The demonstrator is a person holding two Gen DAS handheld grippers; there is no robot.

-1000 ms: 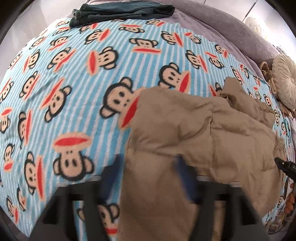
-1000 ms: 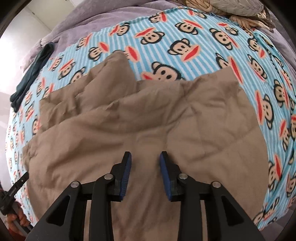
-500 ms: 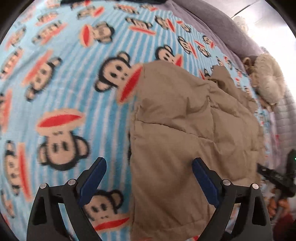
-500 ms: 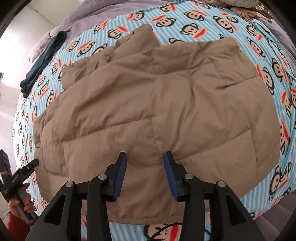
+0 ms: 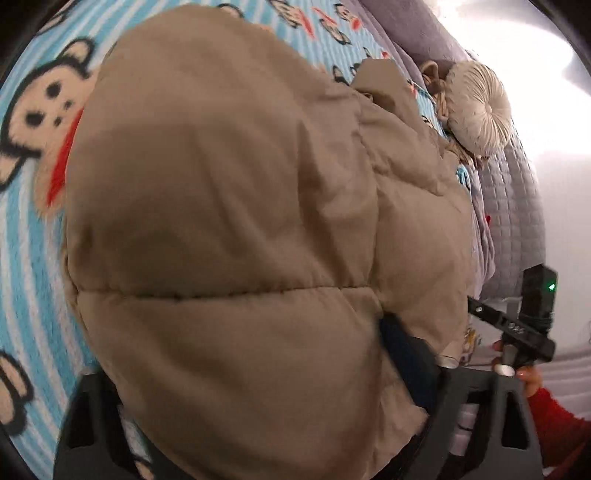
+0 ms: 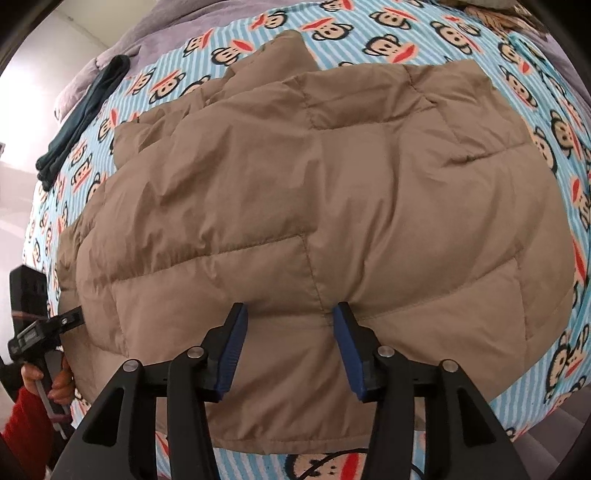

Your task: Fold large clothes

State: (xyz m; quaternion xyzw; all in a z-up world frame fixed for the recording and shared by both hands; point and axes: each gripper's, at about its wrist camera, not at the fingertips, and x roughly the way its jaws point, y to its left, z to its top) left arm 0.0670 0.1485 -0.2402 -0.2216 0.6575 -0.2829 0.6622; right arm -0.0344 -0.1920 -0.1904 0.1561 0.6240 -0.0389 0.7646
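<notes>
A tan quilted puffer jacket [image 6: 314, 206] lies spread on a bed with a blue striped monkey-print blanket [image 6: 406, 33]. My right gripper [image 6: 288, 339] is open, its blue pads just above the jacket's near hem, touching nothing. In the left wrist view the jacket [image 5: 221, 221] fills the frame and bulges between the wide-open jaws of my left gripper [image 5: 258, 398]; the left finger is hidden under cloth, and only the right blue pad [image 5: 402, 354] shows. The left gripper also shows at the jacket's left edge in the right wrist view [image 6: 70, 315].
A dark folded garment [image 6: 81, 118] lies at the far left of the bed. A round beige cushion [image 5: 476, 110] and a grey quilted cover [image 5: 513, 206] lie at the head of the bed. The bed's near edge is just below the jacket's hem.
My left gripper has pushed forward onto the jacket's edge, so the cloth now sits between its open jaws. My right gripper has moved in closer to the hem and opened a little wider.
</notes>
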